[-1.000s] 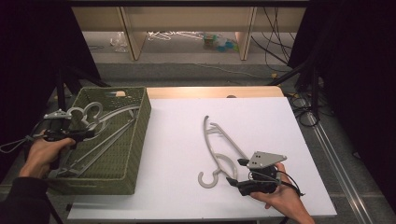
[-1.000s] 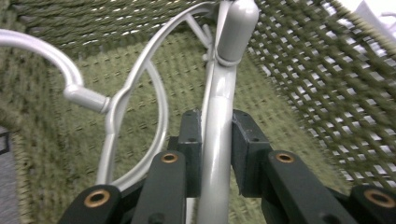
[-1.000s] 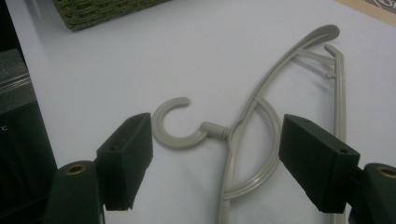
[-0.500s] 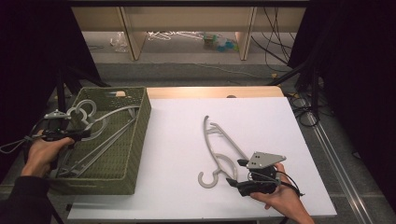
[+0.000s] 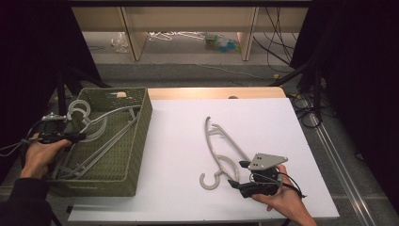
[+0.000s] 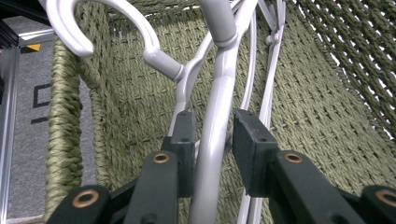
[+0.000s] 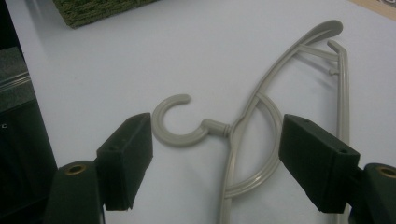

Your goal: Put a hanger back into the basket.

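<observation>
A green woven basket (image 5: pixel 136 141) at the table's left holds several white hangers (image 5: pixel 108 127). My left gripper (image 5: pixel 82 136) reaches in over its left rim. In the left gripper view the left gripper (image 6: pixel 212 135) straddles one white hanger's stem (image 6: pixel 219 93); the jaws have just been opening and the pads stand just off the stem. A beige hanger (image 5: pixel 221 141) lies flat on the white table. My right gripper (image 5: pixel 237 174) rests at its hook end, open. In the right gripper view the right gripper (image 7: pixel 217 128) spans the hook (image 7: pixel 177 135) and neck without touching.
The white table top (image 5: pixel 179 117) runs from the basket to the right edge. The basket's corner (image 7: pixel 93 9) sits beyond the beige hanger in the right gripper view. Shelves and cables lie on the floor behind the table.
My left hand has drawn back slightly to the left, and the white hangers' hooks have shifted left with it. The right hand and the beige hanger have stayed put.
</observation>
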### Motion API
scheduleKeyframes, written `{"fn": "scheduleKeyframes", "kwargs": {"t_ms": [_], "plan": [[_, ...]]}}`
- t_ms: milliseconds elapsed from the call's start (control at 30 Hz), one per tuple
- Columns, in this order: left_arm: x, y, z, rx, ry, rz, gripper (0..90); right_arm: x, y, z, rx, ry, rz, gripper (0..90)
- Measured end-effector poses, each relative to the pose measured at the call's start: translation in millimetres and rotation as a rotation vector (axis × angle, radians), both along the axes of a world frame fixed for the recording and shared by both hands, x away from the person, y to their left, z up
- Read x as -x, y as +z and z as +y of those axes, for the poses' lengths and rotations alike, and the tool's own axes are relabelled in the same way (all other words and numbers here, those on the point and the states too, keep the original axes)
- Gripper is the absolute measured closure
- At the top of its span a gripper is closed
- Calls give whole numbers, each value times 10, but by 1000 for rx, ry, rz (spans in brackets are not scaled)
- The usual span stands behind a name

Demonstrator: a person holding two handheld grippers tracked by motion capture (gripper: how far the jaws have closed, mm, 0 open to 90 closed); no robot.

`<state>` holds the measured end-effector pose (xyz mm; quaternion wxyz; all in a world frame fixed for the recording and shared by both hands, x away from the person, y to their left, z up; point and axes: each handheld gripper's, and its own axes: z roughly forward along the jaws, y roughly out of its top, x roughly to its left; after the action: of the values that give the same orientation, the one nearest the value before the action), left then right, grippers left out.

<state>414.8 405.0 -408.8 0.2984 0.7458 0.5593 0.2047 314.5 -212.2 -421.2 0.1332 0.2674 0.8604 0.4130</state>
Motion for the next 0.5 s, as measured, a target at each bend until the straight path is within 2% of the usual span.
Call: {"fn": "scheduleKeyframes", "kwargs": {"t_ms": [100,200,233,333,400,500], "plan": [[-7,-13,-18,-46,17,6,681,-2,-3,3,1,-2,0,271],[-26,-53,-25,-66,29,21,665,-3,-4,6,2,-1,4,271],[-33,-75,-23,-55,32,9,663,-6,-5,4,2,1,2,271],[-35,-80,-26,-62,53,43,646,-5,-6,-1,-1,-3,5,271],[-22,-68,-13,-63,70,47,590,-9,-7,-5,-1,-1,4,271],[5,-39,-16,-52,85,22,538,-8,-8,-4,-1,-2,4,271]]}}
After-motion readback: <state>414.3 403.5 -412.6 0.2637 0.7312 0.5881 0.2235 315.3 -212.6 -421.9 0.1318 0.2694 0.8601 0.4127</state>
